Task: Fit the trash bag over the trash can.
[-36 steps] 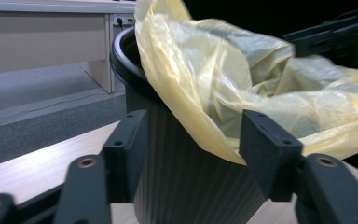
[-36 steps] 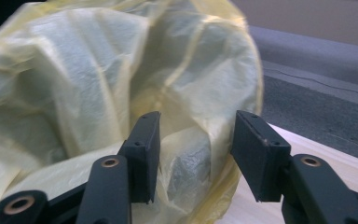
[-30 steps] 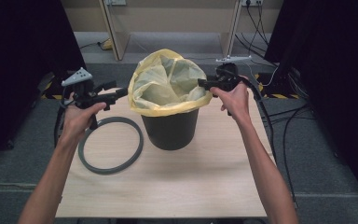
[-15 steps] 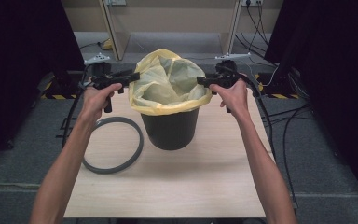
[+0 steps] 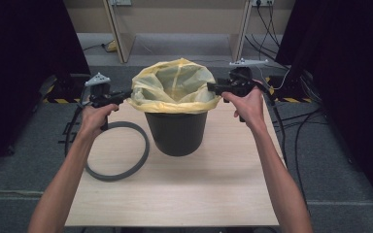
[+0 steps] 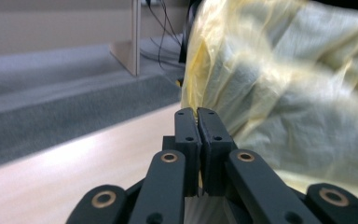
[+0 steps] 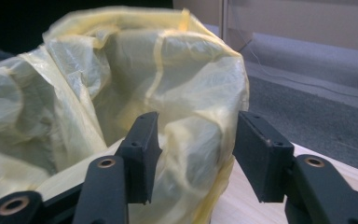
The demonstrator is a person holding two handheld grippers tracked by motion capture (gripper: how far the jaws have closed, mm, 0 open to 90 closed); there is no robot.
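My left gripper (image 6: 196, 122) has just closed its fingers on the thin yellow plastic bag (image 5: 175, 87); my right gripper (image 7: 193, 140) opens around the rim, so I can stretch it.

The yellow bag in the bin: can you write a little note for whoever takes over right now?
Left gripper: jaws have just closed, shut at the near-left edge of the yellow bag; whether film is pinched cannot be told.
Right gripper: jaws have just been opening; they stand apart around the bag's right edge, pads not pressing.
Things: the bag lines the black bin mid-table, its edge folded over the rim. The grey ring lies flat on the table, left of the bin.
Done: bag in, edge turned over.
Left: probably smooth the edge, then fit the ring on the rim.
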